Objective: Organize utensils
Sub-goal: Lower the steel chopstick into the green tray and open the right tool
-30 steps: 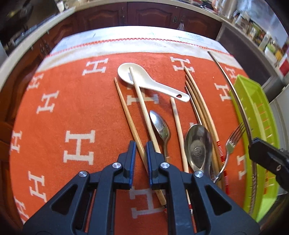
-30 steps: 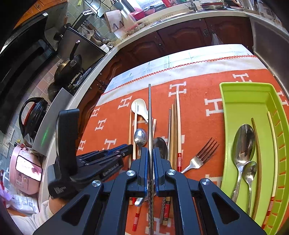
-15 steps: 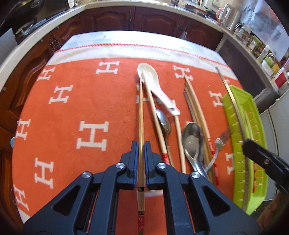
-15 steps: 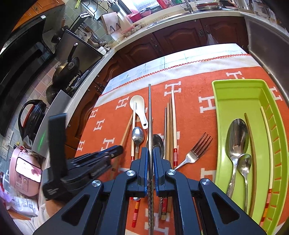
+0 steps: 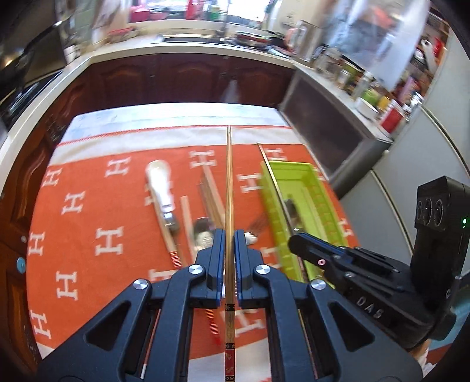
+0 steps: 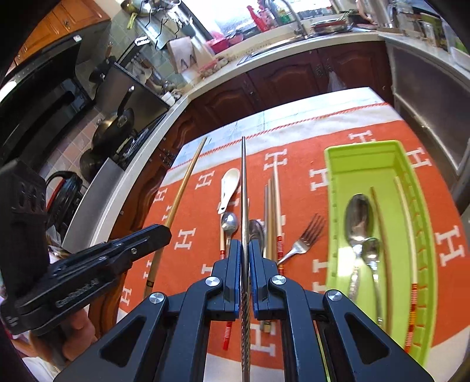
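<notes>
Left gripper [image 5: 230, 249]: jaws were closed on a bamboo chopstick [image 5: 228, 188], held lifted above the orange cloth [image 5: 97, 205]. Right gripper [image 6: 244, 255]: jaws were clamped on a metal chopstick [image 6: 243, 188], raised over the surface. A white spoon [image 6: 228, 188], a fork [image 6: 305, 239] and other chopsticks were seen lying on the cloth; two spoons were noted inside the green tray [image 6: 367, 155].

Daylight entered from the window [image 6: 235, 17] at the far wall, blown out white. Scene bright overall. Left wrist view motion-blurred: white ceramic spoon [image 5: 160, 185] and green tray [image 5: 308, 205] smeared, backdrop streaked; only the fingers [image 5: 218, 258] sharp. Right wrist view crisp, glare on the large metal spoon [image 6: 357, 217]. Fisheye bent the table [image 6: 293, 117] edges; corners vignetted black.
</notes>
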A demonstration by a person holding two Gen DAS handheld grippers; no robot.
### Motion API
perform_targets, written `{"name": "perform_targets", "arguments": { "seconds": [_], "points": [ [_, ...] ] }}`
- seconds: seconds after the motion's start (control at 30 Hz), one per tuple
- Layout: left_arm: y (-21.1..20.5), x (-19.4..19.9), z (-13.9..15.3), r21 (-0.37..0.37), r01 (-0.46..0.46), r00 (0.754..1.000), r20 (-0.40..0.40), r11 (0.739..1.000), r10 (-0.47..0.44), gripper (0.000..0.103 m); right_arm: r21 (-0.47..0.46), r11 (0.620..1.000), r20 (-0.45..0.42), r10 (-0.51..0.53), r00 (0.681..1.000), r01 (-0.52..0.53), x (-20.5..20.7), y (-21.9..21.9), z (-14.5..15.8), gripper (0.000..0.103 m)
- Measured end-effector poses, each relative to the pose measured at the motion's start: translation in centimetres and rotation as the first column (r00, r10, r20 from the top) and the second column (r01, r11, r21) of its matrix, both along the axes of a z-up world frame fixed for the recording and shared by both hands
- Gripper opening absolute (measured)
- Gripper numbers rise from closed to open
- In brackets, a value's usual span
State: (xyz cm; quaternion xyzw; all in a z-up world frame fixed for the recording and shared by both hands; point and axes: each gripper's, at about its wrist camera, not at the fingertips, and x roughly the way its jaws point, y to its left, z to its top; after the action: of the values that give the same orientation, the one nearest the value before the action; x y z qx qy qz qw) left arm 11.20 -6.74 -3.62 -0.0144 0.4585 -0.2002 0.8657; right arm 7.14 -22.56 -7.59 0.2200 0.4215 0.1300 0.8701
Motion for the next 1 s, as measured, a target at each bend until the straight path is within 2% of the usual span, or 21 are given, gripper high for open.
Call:
{"name": "perform_targets", "arguments": {
  "seconds": [0.2,0.37,0.67,0.73,0.8,0.87,1.0],
  "points": [
    [-6.4,0.2,0.8,-0.021,0.072,0.997,-0.039,0.997,-0.072,0.004,-0.010,0.995,0.024,-0.104,0.994,0.104,-2.2,-4.8,2.0,0.005],
    [-10.9,1.1,-1.0,-0.012,0.083,0.993,-0.085,0.996,-0.084,0.004,-0.012,0.981,0.006,-0.193,0.981,0.194,-3.1,-9.6,1.8,0.005],
    [-14.6,1.9,-7.6,0.017,0.111,0.977,-0.184,0.994,-0.106,0.004,-0.044,0.973,-0.111,-0.231,0.967,0.228,-2.9,-14.4,-2.9,0.006],
    [-15.2,1.8,-8.7,0.049,0.128,0.975,-0.191,0.991,-0.117,0.004,-0.044,0.975,-0.145,-0.222,0.964,0.218,-2.6,-14.9,-4.3,0.006],
    [-15.5,1.6,-9.2,0.087,0.130,0.978,-0.175,0.988,-0.113,0.004,-0.027,0.974,-0.174,-0.226,0.958,0.225,-2.4,-15.3,-5.7,0.008],
    [-15.6,1.3,-9.5,0.103,0.141,0.978,-0.170,0.985,-0.122,0.005,-0.018,0.974,-0.187,-0.226,0.956,0.227,-2.4,-15.8,-6.6,0.014],
    [-15.6,0.8,-9.2,0.122,0.153,0.978,-0.164,0.981,-0.132,0.005,-0.016,0.972,-0.168,-0.235,0.957,0.236,-2.9,-16.3,-6.9,0.016]
  ]
}}
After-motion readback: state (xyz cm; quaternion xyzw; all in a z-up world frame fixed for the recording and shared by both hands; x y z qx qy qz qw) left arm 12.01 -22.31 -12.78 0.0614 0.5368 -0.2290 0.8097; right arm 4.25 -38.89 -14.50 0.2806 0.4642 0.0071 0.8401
